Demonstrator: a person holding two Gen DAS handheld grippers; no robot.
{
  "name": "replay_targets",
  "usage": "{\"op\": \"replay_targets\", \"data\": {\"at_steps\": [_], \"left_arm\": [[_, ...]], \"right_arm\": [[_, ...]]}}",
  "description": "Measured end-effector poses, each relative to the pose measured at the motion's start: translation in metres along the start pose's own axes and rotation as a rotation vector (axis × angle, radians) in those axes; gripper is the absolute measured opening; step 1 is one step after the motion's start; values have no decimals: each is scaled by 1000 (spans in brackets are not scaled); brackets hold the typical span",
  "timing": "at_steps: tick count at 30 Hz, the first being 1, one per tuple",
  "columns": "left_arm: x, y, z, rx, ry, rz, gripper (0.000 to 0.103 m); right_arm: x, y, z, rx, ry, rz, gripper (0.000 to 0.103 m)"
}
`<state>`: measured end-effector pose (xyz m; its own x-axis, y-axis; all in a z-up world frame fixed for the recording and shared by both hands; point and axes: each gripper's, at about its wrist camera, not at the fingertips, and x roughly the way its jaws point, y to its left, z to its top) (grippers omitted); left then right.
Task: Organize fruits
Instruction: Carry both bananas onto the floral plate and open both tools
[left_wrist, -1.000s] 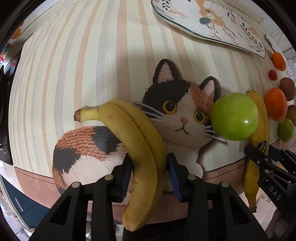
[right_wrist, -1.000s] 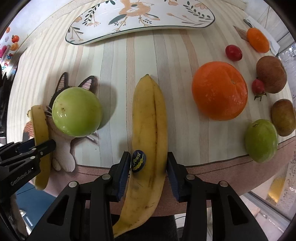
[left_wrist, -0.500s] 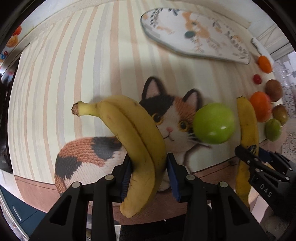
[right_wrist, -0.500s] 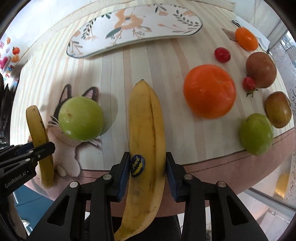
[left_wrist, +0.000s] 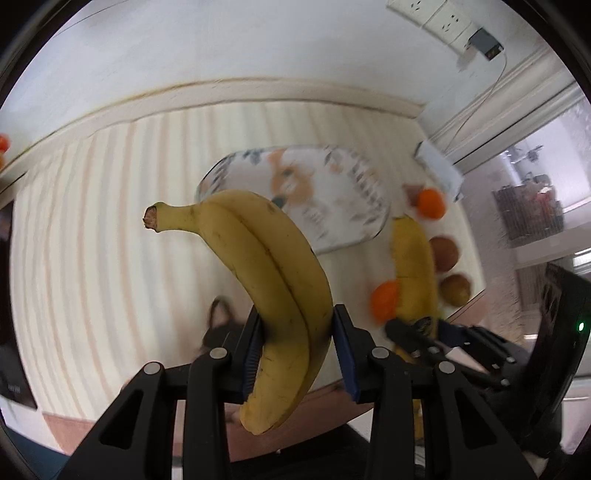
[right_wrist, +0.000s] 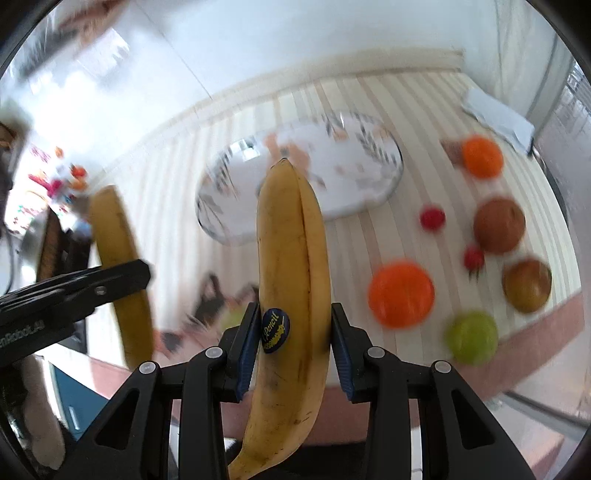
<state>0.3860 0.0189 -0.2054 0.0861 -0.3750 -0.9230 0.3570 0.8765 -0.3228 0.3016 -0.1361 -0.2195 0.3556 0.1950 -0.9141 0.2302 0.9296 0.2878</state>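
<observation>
Fruits — two bananas in transit, remainder on the striped tablecloth (right_wrist: 177, 206).

Left gripper (left_wrist: 299, 354): closed on curved banana (left_wrist: 266, 280), pads bearing on both flanks near the lower third, stem end up and to the left. Held clear of the cloth.

Right gripper (right_wrist: 291, 343): clamped on stickered banana (right_wrist: 291, 266), blue label facing the camera beside the left pad, tip pointing far toward the floral platter (right_wrist: 354, 173). Also held aloft.

Platter: far centre of the cloth, apparently bare — blur prevents certainty. Loose on the right: large orange (right_wrist: 400, 293), small orange (right_wrist: 482, 157), two brown fruits (right_wrist: 498, 225), green fruit (right_wrist: 471, 336), two small red fruits (right_wrist: 432, 218). A second green fruit possibly behind the right pads, too blurred to confirm.

Step in hand, judged: carry phase, both bananas lifted and directed at the platter.

Next move, judged:
- Advance both grippers far, over the platter rim.
- Lower until each banana rests on the platter surface, side by side, not crossed.
- Keep the two grippers apart during descent; collision risk, since the bananas ride close together.
- Release only after contact, to prevent rolling off the shallow rim.
- Leave room for the round fruits.
</observation>
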Motion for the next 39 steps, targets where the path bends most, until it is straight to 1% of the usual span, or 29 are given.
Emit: {"op": "replay_targets", "data": {"at_steps": [2, 4, 7, 8, 10, 13, 16, 21, 24, 29, 30, 31, 33, 34, 36, 37, 39], "left_arm": [[3, -5, 26, 4, 2, -5, 34], [12, -7, 45, -1, 10, 3, 34], [43, -6, 81, -20, 53, -4, 34], [51, -4, 87, -29, 67, -9, 34], [78, 2, 106, -66, 110, -20, 34], [99, 11, 118, -100, 139, 3, 34], [118, 17, 126, -109, 164, 35, 34], [146, 24, 133, -145, 210, 62, 34], [156, 26, 134, -154, 222, 95, 34], [166, 33, 131, -182, 241, 124, 35], [166, 34, 131, -189, 239, 128, 36], [167, 34, 132, -189, 239, 120, 36], [165, 32, 134, -174, 239, 135, 36], [163, 30, 136, -165, 230, 145, 36], [157, 27, 139, -151, 207, 157, 41], [154, 27, 140, -150, 198, 159, 43], [145, 27, 142, -141, 172, 164, 52]], "right_arm": [[-4, -4, 24, -12, -16, 5, 39], [8, -8, 53, -16, -9, 11, 39], [38, -21, 89, -37, 7, -2, 39], [49, -24, 101, -46, 17, -14, 39], [74, -35, 117, -49, 38, -31, 39], [102, -49, 134, -39, 74, -47, 39], [125, -57, 143, -34, 117, -45, 39], [152, -57, 146, -97, 134, -87, 39], [161, -56, 148, -115, 143, -103, 39], [163, -54, 149, -141, 158, -109, 41], [163, -55, 149, -143, 165, -114, 46], [164, -56, 149, -142, 178, -122, 56], [169, -56, 155, -126, 188, -111, 70], [167, -58, 156, -117, 186, -99, 71], [164, -59, 157, -105, 181, -95, 72], [161, -60, 158, -104, 180, -90, 76], [156, -62, 159, -98, 182, -83, 80]]}}
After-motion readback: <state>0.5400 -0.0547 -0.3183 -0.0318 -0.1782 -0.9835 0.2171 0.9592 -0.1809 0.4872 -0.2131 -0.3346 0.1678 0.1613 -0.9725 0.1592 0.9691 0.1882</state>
